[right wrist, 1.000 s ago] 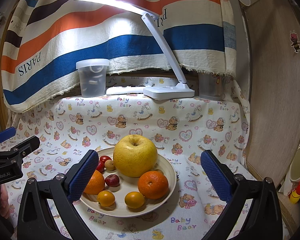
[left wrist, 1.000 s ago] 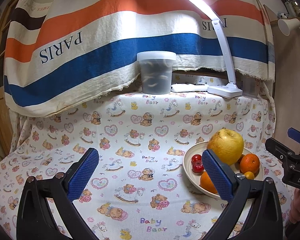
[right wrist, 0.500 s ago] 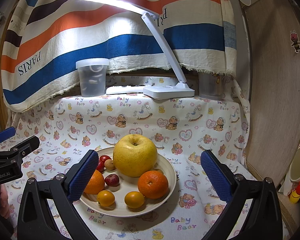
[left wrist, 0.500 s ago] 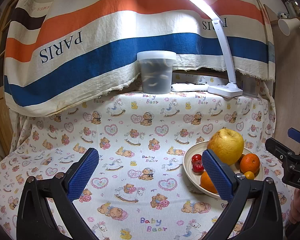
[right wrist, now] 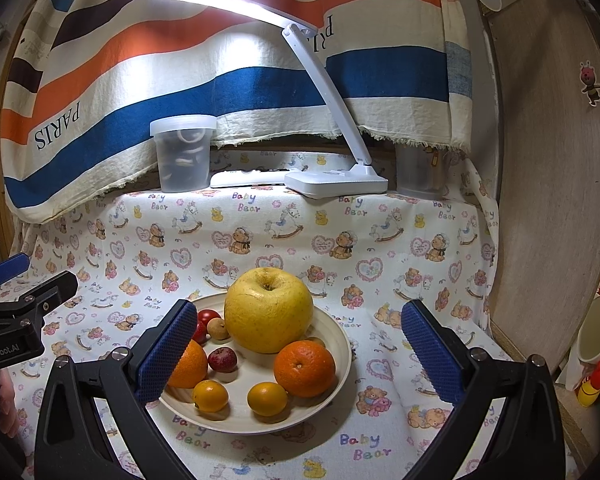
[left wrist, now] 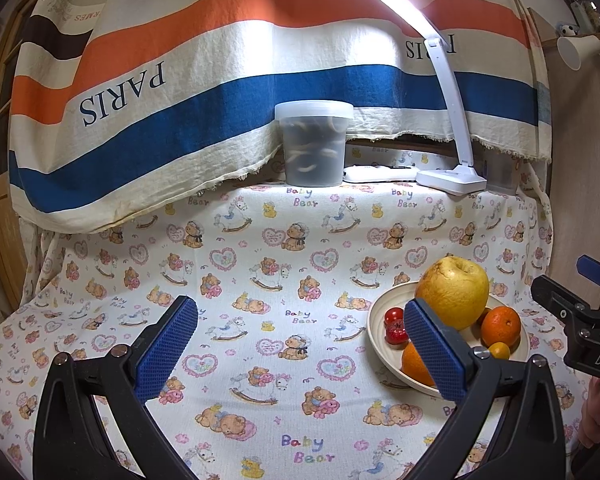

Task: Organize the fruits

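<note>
Fruits all sit in the shallow cream bowl on the bear-print cloth: a big yellow apple, two oranges, small yellow and red ones. Over the last second nothing has shifted. The left gripper and right gripper both hang wide open and empty, so this fits either sorting finished or sorting still ahead.
</note>
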Demonstrator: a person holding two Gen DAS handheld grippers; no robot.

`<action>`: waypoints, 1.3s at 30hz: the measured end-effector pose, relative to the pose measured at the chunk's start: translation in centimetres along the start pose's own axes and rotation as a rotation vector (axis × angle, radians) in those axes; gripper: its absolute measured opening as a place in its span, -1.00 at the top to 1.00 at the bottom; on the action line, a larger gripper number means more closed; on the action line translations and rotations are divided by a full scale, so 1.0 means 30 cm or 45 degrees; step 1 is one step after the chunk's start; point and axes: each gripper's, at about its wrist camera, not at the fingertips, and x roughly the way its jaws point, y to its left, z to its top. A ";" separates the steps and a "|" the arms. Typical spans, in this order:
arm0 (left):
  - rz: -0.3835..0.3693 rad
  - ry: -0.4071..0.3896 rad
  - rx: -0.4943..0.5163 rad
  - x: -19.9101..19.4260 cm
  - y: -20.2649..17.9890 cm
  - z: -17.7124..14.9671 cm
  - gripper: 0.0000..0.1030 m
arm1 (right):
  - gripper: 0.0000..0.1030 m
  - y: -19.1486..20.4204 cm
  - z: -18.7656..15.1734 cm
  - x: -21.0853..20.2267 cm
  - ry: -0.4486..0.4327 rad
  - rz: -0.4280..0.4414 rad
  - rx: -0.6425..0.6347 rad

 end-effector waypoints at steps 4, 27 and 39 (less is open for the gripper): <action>0.001 0.000 -0.001 0.000 0.001 -0.001 -0.99 | -0.99 0.000 0.000 0.000 0.000 0.001 -0.001; -0.002 0.002 0.000 0.000 0.003 0.000 -0.99 | -0.99 0.002 0.001 0.003 0.008 0.009 -0.005; -0.022 -0.004 -0.003 -0.006 0.007 -0.005 -0.99 | -0.99 -0.001 -0.003 0.003 0.016 -0.005 -0.009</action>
